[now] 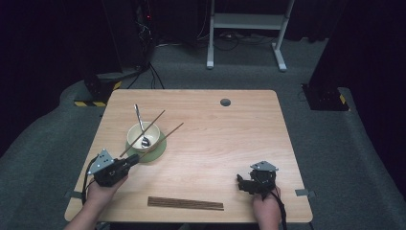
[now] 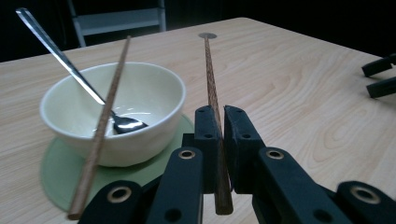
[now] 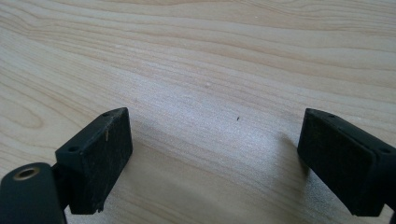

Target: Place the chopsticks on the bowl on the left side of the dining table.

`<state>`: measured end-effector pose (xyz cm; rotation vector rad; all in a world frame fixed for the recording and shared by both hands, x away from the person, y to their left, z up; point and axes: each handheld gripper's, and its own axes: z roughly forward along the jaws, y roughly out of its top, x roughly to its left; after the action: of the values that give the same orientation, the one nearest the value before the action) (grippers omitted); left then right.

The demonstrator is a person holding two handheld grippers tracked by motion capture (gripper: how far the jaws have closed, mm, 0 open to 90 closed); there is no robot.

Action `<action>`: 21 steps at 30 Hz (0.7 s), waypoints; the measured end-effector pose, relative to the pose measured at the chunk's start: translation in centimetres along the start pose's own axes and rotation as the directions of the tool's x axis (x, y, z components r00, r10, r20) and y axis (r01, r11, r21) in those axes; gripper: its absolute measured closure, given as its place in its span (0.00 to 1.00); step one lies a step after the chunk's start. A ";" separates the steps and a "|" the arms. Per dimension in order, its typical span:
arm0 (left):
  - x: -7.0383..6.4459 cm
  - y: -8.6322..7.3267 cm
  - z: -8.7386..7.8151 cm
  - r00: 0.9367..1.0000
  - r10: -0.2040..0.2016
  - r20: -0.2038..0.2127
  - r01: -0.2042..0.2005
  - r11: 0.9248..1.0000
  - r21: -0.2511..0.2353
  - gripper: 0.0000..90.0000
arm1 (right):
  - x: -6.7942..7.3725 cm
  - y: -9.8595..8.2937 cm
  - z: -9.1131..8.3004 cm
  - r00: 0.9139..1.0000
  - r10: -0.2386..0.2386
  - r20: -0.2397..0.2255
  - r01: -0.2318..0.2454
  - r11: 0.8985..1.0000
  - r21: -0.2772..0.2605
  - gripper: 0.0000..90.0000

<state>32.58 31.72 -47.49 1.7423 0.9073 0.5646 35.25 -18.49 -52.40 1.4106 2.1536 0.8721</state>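
Note:
A cream bowl (image 1: 142, 135) (image 2: 140, 93) stands on a round green mat (image 1: 158, 149) (image 2: 53, 175) at the table's left. A metal spoon (image 1: 138, 118) (image 2: 65, 63) leans inside it. One brown chopstick (image 1: 146, 130) (image 2: 105, 119) lies slanted across the bowl's rim. My left gripper (image 1: 134, 159) (image 2: 222, 116) is shut on the near end of a second chopstick (image 1: 165, 138) (image 2: 211, 79), which points away to the right of the bowl. My right gripper (image 1: 241, 181) (image 3: 215, 163) hovers open over bare wood at the front right, nothing between its jaws.
A flat strip of dark brown sticks (image 1: 186, 203) lies along the front edge of the table (image 1: 239, 129). A round grey grommet (image 1: 225, 102) (image 2: 207, 35) sits near the far edge. A white desk frame (image 1: 246, 21) and cables stand beyond the table.

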 end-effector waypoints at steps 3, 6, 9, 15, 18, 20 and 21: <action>0.4 0.1 -0.2 1.000 -0.012 -0.020 0.011 1.000 -0.007 0.93 | 0.0 0.0 0.0 1.000 -0.002 -0.001 0.002 1.000 -0.001 0.11; 1.0 0.1 -0.5 0.999 -0.023 -0.046 0.022 1.000 -0.008 0.93 | 0.0 0.0 0.0 1.000 -0.002 -0.002 0.002 1.000 0.000 0.11; 1.4 0.1 -0.5 0.997 -0.034 -0.072 0.034 0.999 -0.007 0.93 | 0.0 0.0 0.0 1.000 -0.004 -0.003 0.004 1.000 0.000 0.11; 1.9 0.1 -0.4 0.993 -0.047 -0.110 0.046 0.999 -0.008 0.93 | 0.0 0.0 0.0 1.000 -0.006 -0.004 0.006 1.000 -0.001 0.11; 2.1 0.0 -0.2 0.992 -0.040 -0.123 0.040 0.999 0.004 0.93 | 0.0 0.0 0.0 1.000 -0.007 -0.004 0.007 1.000 -0.001 0.11; 2.1 -0.1 0.0 0.991 -0.032 -0.133 0.035 0.999 0.016 0.93 | 0.0 0.0 0.0 1.000 -0.006 -0.004 0.006 1.000 0.000 0.11; 2.2 -0.1 0.0 0.990 -0.032 -0.138 0.035 0.999 0.018 0.94 | 0.0 0.0 0.0 1.000 -0.005 -0.004 0.005 1.000 0.000 0.11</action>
<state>33.88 33.45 -47.71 1.7196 1.0403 0.6616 35.22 -18.47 -52.40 1.4033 2.1596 0.8740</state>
